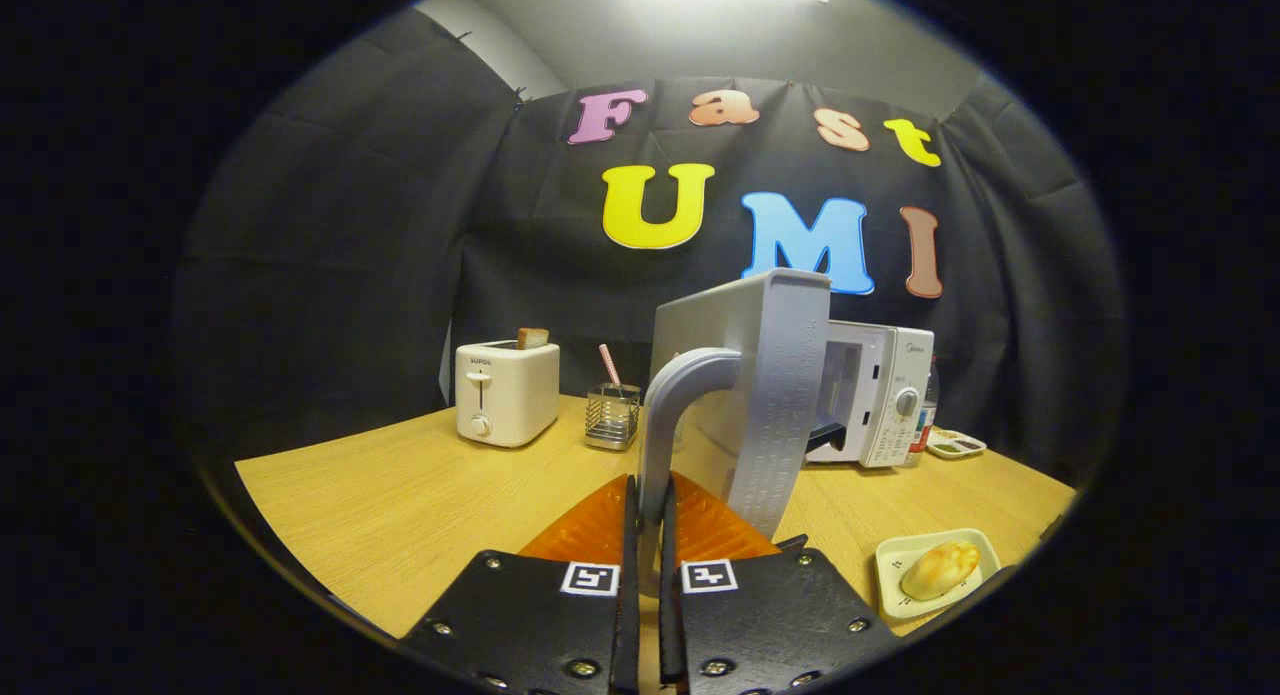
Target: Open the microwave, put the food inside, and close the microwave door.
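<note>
The open door [745, 395] hides most of the microwave [880, 395] cavity, and the handle's [668, 425] foot sits unseen between the gripper [647, 520] fingers.

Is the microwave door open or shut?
Open. The door swings out from the microwave, showing the inside. The gripper is shut on the door handle.

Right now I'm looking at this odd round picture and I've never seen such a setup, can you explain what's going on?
The camera rides on a hand-held gripper and looks forward along its two jaws. They are shut on the handle of the microwave door, which stands swung open. The microwave sits behind it on a wooden table. A bread roll waits on a small plate beside the jaws. Further back stand a toaster with a slice in it and a wire holder.
</note>
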Tool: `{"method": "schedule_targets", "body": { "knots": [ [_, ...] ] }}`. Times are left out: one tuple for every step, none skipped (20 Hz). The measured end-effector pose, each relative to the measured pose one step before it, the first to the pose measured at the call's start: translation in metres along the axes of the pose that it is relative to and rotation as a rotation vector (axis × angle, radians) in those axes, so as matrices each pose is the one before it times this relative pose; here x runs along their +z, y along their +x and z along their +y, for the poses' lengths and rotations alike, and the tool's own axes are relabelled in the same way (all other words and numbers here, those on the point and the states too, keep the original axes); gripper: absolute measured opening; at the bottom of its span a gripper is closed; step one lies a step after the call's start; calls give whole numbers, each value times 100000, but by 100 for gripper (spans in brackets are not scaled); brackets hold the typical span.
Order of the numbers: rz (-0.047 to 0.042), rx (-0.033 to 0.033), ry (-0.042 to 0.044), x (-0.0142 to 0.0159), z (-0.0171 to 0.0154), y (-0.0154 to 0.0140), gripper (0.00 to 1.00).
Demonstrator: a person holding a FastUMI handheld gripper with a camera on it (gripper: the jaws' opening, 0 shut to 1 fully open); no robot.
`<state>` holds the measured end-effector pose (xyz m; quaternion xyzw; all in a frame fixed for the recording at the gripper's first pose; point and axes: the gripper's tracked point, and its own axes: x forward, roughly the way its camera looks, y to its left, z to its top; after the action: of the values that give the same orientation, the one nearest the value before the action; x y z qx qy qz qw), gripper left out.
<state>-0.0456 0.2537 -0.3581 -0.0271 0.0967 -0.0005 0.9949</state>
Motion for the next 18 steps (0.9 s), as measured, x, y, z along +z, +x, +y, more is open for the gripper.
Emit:
{"method": "schedule_targets", "body": {
  "knots": [
    [-1420,-2991,-1823,121,809,115,8],
    [-1150,-2285,-1141,-9,693,28,9],
    [352,-1014,-523,12,487,78,8],
    [1256,-361,147,-279,313,156,8],
    [2117,-312,879,-109,-99,-79,8],
    [1555,625,1761,1,18,-148,9],
    [1571,2192,1792,-101,216,-378,10],
    [896,2667,669,217,520,-129,11],
    [-118,2085,-497,188,382,-157,13],
    [-480,2920,-1444,244,185,-594,15],
    [-1028,4760,-800,215,464,-471,17],
    [-1666,6078,-50,11,981,-831,26],
    [-2999,4944,-395,482,632,-868,35],
    [-1446,3014,-2002,259,282,-920,51],
    [590,1312,-2528,-108,-449,-775,54],
    [1064,2157,-2405,-459,-410,-332,65],
    [1125,3331,-1370,-349,-91,-346,72],
    [1087,2691,-266,-497,-165,-210,87]
  ]
}}
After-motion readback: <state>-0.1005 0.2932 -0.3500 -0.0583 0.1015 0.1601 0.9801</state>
